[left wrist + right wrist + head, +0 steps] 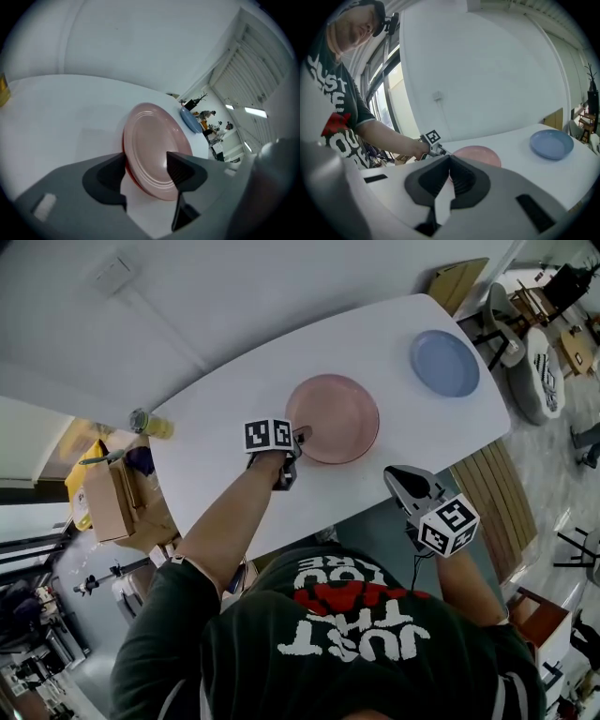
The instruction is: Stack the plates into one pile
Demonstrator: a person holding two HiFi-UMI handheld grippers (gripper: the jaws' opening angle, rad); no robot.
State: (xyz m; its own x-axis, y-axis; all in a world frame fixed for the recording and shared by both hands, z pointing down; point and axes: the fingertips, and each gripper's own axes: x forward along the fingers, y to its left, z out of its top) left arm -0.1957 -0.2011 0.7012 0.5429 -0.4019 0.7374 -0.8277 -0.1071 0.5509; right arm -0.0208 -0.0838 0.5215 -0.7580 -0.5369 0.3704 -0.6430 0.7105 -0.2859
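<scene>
A pink plate (pixel 333 418) lies flat in the middle of the white table (pixel 225 399); a darker red edge shows under its near rim in the left gripper view. Far to its right rests a blue plate (pixel 444 363), apart from it. My left gripper (pixel 298 439) sits at the pink plate's left rim. Its jaws stand open with the pink plate (pixel 154 145) rim between them and a gap at the pads. My right gripper (pixel 392 474) hangs off the table's near edge, shut and empty. From there the pink plate (pixel 477 153) and blue plate (pixel 551 144) both show.
A bottle of yellow liquid (pixel 150 423) stands at the table's left end. A cardboard box (pixel 108 498) sits on the floor beyond that end. Chairs (pixel 539 371) stand past the right end, and a slatted wooden bench (pixel 487 493) runs beside the near right edge.
</scene>
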